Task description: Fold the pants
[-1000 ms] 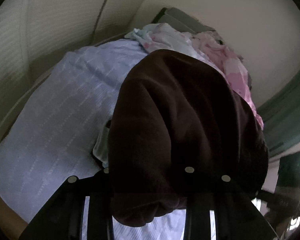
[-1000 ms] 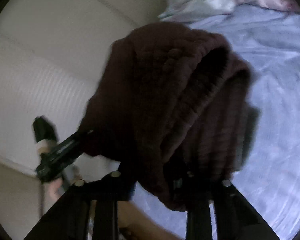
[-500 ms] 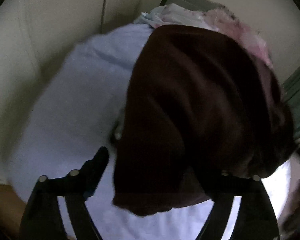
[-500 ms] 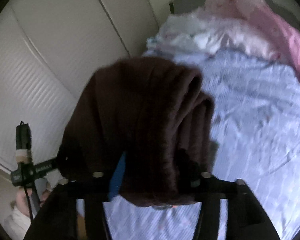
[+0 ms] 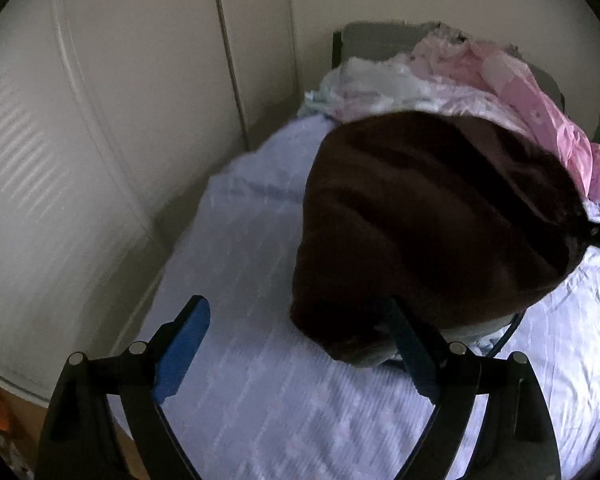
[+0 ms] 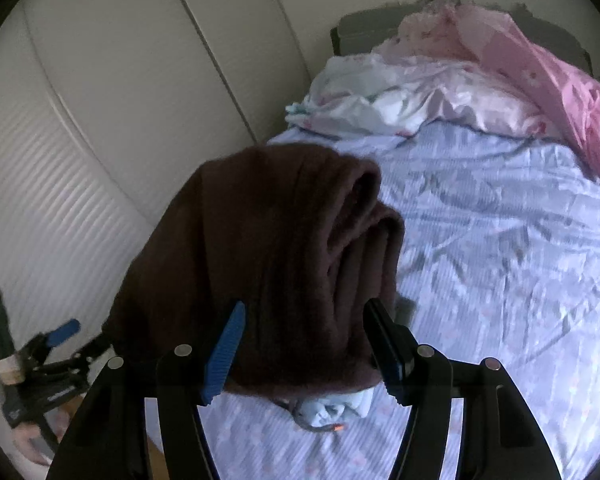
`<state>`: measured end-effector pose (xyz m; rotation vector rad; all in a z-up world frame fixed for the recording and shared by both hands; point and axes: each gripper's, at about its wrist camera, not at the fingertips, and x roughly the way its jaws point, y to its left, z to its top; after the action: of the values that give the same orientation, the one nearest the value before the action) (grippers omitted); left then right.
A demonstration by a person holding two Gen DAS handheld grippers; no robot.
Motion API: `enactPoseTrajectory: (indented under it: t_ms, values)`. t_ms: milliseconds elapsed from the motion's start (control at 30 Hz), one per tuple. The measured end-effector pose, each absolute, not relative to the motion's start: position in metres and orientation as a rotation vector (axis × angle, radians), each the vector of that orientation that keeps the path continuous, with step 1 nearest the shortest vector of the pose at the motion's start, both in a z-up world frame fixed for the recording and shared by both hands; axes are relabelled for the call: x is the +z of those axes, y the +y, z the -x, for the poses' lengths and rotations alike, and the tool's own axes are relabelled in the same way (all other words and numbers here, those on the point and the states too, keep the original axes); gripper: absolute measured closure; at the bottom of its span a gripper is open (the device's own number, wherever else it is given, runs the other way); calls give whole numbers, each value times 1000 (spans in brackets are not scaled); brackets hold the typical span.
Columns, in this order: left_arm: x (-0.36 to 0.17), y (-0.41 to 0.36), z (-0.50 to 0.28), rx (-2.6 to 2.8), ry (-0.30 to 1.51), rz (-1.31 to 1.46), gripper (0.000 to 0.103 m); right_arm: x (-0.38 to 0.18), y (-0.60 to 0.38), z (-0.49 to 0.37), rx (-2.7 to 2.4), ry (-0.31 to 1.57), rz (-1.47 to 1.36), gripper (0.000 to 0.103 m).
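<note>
Pale cupboard doors [image 6: 132, 92] stood along the left of a bed [image 6: 500, 264] covered in a light blue, creased sheet; at its far end lay crumpled white bedding [image 6: 400, 100] and a pink cloth [image 6: 548, 84] against a dark headboard [image 6: 364, 28].

The pants [image 6: 268, 256], dark brown and thick, sat on the sheet as a folded bundle, its layered edges showing as rolled ridges on the right side; a bit of light blue fabric [image 6: 340, 406] and a cord end poked out from under its near edge.

The right gripper [image 6: 304, 344] had its fingers standing partly apart with the near end of the bundle between them; the blue pad of the left finger [image 6: 224, 354] looked to sit just beside the cloth rather than squeezing it, though blur made contact hard to judge.

The left gripper [image 5: 296, 344] was spread wide; its left finger [image 5: 182, 350] hung over bare sheet, well clear of the pants [image 5: 428, 232], while its right finger lay against or just under the bundle's near left corner; nothing was clamped. From the left wrist view the bundle rose as a dark mound, hiding part of the bedding behind it.

In the right wrist view the left gripper [image 6: 66, 342] appeared at the lower left beside the bundle, fingers parted.
</note>
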<state>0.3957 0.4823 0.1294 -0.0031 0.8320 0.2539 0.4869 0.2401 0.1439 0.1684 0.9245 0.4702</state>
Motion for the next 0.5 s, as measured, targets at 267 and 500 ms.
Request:
enactPoseTrajectory:
  t_ms: [267, 500]
  values:
    - [147, 471, -421, 206, 749, 35, 9, 120, 236, -503, 501, 976, -215, 40]
    - [124, 475, -404, 209, 760, 320, 9, 103, 236, -508, 563, 1052, -263, 41]
